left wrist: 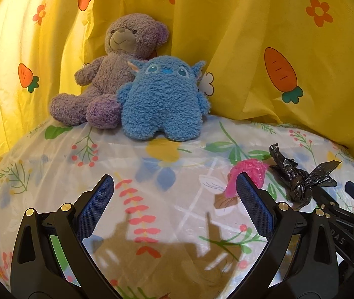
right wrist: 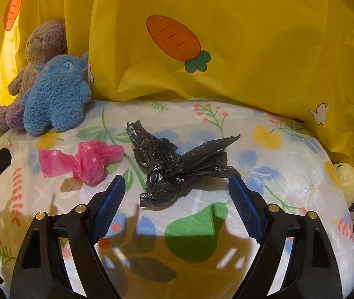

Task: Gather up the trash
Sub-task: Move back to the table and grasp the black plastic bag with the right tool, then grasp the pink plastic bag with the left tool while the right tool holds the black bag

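The right gripper [right wrist: 174,194] is spread wide and holds nothing. The crinkly black plastic bag tied in a knot [right wrist: 169,172] lies on the bed, right in front of this gripper, with its knotted end between the two blue fingers. The crumpled pink plastic bag tied in a knot [right wrist: 87,162] lies just to the left of that gripper. The left gripper [left wrist: 174,194] is spread wide too and empty. In its view the pink bag peeks out from behind its right finger, and the black bag is further to its right.

What could go wrong? The black bag is thin, shiny and floppy. If the fingers close on only a loose flap, the flap could slip out or tear. The tight knot looks like the best spot to pinch. The bed cover with painted flowers and leaves [right wrist: 276,164] is smooth and a bit puffy and soft. If the gripper pushes down too hard, it could pinch the cover with the bag and pull it up. The two bags lie near each other, so a bump could shove the pink one away.

The fuzzy purple teddy bear [left wrist: 117,69] and the curly blue plush monster [left wrist: 162,99] sit far ahead, touching each other, by the yellow curtain with orange carrots [right wrist: 201,37]. They are toys, not trash, I think.
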Available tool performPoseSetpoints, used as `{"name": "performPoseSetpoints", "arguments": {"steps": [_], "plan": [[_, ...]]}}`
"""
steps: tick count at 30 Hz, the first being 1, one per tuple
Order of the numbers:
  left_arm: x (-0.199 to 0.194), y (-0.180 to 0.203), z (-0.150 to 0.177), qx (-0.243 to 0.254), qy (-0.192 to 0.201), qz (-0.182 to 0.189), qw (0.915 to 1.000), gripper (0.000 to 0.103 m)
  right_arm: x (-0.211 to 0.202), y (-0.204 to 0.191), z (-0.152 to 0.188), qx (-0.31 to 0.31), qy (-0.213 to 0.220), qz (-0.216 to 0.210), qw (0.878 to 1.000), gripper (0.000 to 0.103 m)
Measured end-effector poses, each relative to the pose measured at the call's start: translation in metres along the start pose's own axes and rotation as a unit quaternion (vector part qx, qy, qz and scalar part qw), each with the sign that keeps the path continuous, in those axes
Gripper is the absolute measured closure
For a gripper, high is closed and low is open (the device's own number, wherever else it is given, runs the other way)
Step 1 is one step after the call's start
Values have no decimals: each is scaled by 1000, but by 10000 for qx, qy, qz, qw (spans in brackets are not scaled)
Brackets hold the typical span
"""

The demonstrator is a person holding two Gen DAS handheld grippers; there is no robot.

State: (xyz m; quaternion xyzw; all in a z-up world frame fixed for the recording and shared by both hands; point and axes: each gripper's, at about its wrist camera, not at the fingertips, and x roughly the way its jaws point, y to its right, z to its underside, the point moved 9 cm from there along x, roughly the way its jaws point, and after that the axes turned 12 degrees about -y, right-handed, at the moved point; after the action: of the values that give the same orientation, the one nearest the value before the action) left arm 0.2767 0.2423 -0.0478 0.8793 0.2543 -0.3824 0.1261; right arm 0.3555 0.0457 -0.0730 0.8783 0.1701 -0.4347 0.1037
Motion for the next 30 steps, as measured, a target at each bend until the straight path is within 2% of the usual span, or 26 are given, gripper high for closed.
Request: {"name": "performPoseSetpoints", "arguments": {"steps": [4,7,11,15,17,22,26,27,29,30], "plan": [[8,11,-4,90,-12,120,9999,6,29,1,-1,-5,-283,110,9995,23],[14,21,-6,140,-66,313,9994,6,46,2,1,-5,-495,160,9986,33],[24,37,-7,308,-62,536,9981,6,60,6,8,-67,-732,138,9972,69],[40,57,-6,553,-133,731,9957,7,54,13,11,-250,-634,179,9975,76],[51,68,-5,691,-260,863,9935,14,47,22,13,-219,-604,153,9978,77],[78,84,-4,920,-649,897,9896,28,16,50,15,-66,-407,93,9991,77],[93,90,2,1023,-904,873,9868,45,-11,62,23,-155,-256,14,9996,77],[96,92,4,998,-974,976,9854,49,-14,65,25,-172,-242,10,9996,77],[99,97,9,952,-1100,1143,9827,66,-19,70,28,-164,-253,33,9995,77],[98,98,10,970,-1090,1114,9830,66,-22,71,29,-159,-257,22,9995,77]]}}
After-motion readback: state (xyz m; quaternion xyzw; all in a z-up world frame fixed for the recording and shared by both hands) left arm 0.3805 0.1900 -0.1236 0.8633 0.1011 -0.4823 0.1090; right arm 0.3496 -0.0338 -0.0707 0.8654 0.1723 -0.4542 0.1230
